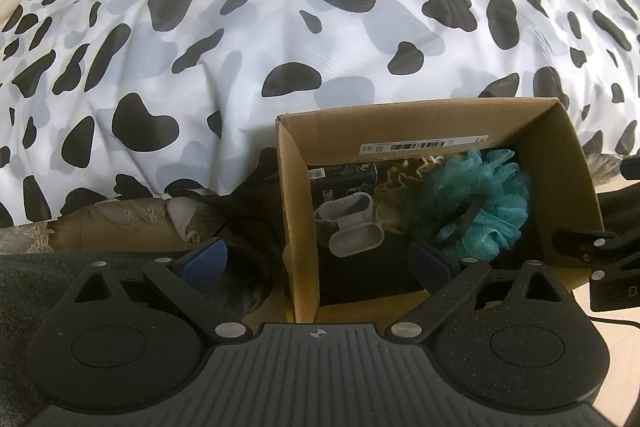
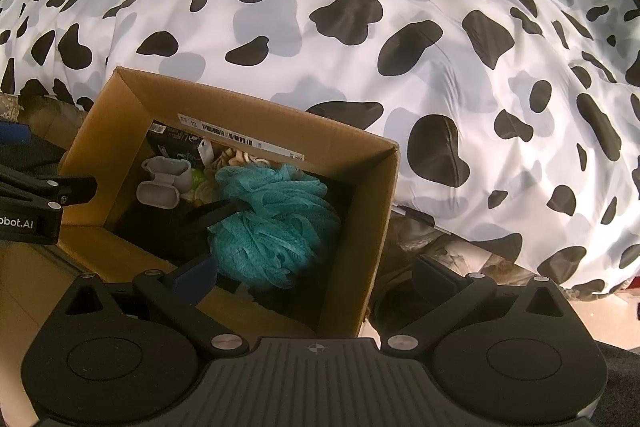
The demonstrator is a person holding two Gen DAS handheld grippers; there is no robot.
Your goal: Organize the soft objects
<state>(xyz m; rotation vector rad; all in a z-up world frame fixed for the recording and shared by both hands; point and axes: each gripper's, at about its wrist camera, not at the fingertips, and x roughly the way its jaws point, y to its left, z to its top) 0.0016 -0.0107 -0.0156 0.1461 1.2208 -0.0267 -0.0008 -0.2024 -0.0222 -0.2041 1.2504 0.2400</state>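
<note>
the teal mesh loofah (image 2: 272, 223) is the biggest soft thing in the cardboard box (image 2: 360, 227), a ruffled netting ball with a dark loop or strap lying across it, sitting toward the right side of the box floor. behind the box, a cow-print duvet (image 2: 360, 27) fills most of both views. left of the loofah lies a grey silicone earbud case (image 1: 350, 225), its lid flipped open, and between the two a beige frilly item (image 1: 404, 179) is half buried, so i can't tell what it is. a black packet (image 1: 344, 175) leans at the back under a barcode label, its print too small to read. the box's near corner is cut off behind the gripper bodies.

the left gripper (image 1: 320, 259) hangs with its jaws wide apart, straddling the box's left wall, holding nothing; the loofah is ahead and just right of its right finger. the right gripper (image 2: 316, 275) is also spread wide and empty, straddling the box's right wall, with the loofah right beside its left finger (image 2: 196, 277).
</note>
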